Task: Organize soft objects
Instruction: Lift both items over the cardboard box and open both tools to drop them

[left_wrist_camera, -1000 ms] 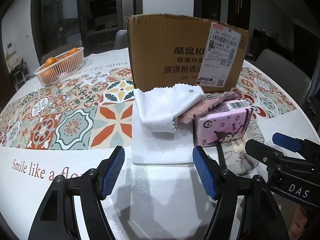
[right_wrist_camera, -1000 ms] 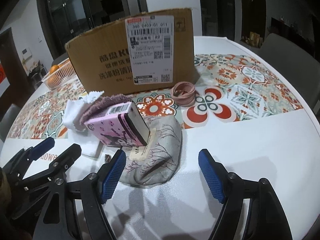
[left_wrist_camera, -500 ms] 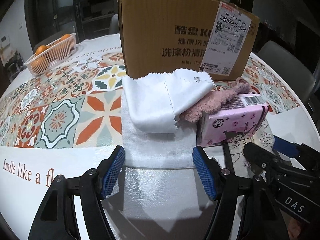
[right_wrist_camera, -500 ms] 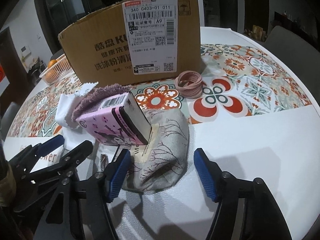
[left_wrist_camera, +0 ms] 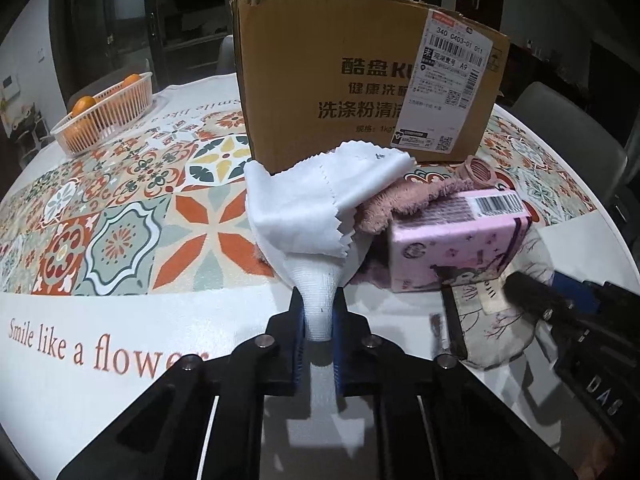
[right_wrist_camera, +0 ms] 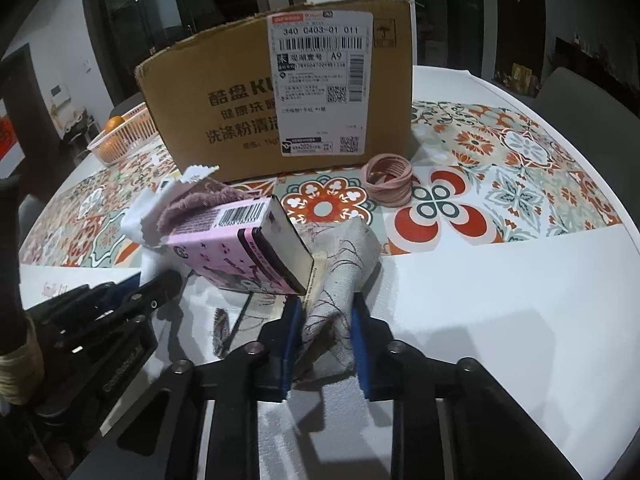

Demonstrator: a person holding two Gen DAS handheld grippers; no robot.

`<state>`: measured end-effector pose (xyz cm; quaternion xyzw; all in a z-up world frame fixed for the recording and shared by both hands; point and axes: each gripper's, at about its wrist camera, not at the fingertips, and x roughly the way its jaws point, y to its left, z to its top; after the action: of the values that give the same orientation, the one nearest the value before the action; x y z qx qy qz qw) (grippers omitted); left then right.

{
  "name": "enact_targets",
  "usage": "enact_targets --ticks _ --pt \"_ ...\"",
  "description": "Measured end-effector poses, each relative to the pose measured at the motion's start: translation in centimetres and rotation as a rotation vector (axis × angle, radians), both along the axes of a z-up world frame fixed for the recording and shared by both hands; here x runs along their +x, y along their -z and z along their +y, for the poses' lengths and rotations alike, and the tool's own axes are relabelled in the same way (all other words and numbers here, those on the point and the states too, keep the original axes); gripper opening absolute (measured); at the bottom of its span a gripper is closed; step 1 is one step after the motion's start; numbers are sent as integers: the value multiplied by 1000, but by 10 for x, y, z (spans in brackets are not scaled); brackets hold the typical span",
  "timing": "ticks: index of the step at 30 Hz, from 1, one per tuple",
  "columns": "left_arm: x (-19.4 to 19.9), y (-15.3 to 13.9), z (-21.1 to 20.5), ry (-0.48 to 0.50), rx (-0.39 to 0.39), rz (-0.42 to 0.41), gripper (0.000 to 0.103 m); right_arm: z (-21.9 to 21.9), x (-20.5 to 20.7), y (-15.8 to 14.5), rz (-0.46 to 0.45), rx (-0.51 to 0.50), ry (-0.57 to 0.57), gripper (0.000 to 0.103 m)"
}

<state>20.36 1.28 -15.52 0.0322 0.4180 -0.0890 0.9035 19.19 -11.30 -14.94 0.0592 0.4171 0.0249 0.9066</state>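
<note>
My left gripper (left_wrist_camera: 320, 312) is shut on the near edge of a white textured towel (left_wrist_camera: 316, 276), which is bunched into a neck between the pads. A white zigzag-edged cloth (left_wrist_camera: 320, 200) and a pink fuzzy cloth (left_wrist_camera: 408, 200) lie on the towel. A pink tissue pack (right_wrist_camera: 224, 252) leans on a grey branch-print cloth (right_wrist_camera: 344, 256). My right gripper (right_wrist_camera: 326, 320) is closing, and its blue pads press the pinched-up fold of that grey cloth. The two grippers sit side by side, close together.
A tall cardboard box (left_wrist_camera: 340, 80) with a shipping label stands just behind the pile. A stack of pink hair bands (right_wrist_camera: 388, 180) lies at the box's right corner. A basket of oranges (left_wrist_camera: 104, 116) sits far left. Chairs stand around the table's (right_wrist_camera: 500, 300) rim.
Both grippers went from wide open to closed. The left one gathered the white towel's edge into a bunch, and the right one squeezed the grey cloth into a raised fold.
</note>
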Motion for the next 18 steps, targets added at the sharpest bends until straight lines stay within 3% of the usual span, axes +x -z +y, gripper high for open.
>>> enact_targets --ticks 18 --pt "-61 -55 7 -6 -17 -144 10 -3 -43 -52 -167 -58 15 14"
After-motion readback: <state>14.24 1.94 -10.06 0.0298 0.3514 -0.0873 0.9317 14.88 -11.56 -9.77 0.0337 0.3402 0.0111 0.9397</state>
